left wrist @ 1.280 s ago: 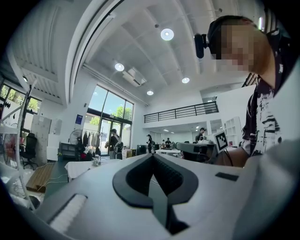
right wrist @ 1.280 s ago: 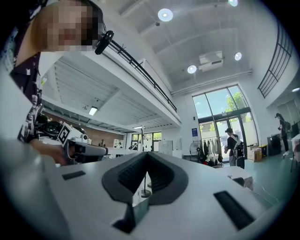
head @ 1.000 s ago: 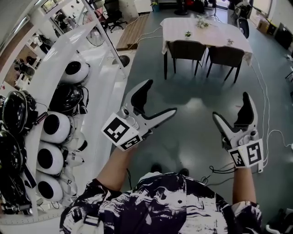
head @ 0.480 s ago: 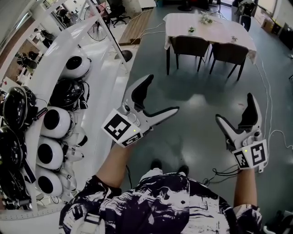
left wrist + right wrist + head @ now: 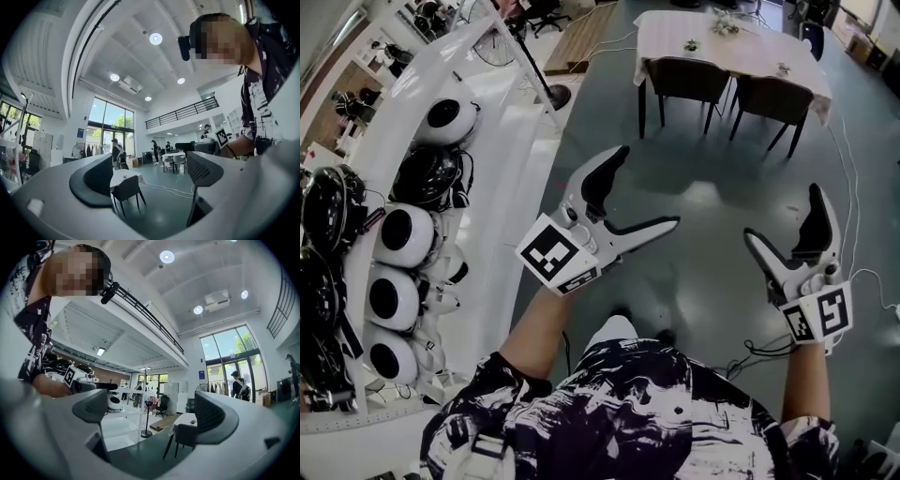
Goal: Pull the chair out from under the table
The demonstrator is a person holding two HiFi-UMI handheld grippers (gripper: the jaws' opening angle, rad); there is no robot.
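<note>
The left gripper [image 5: 647, 186] and right gripper [image 5: 783, 211] are hovering mid-frame, their jaws just having been opening, now wide apart and empty. The chair [image 5: 682, 80] is sitting tucked under the surface [image 5: 727, 45] at upper right.

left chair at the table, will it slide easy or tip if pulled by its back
The left chair looks rigid, with a solid dark back, so it probably won't flex. The floor looks glossy, so it should slide easily. Its frame seems slim, so pulling high on the back might tilt it.

Seats of chairs [image 5: 684, 80] hidden under table [image 5: 741, 58], tabletop items [image 5: 727, 28] (tiny) unidentifiable
</note>
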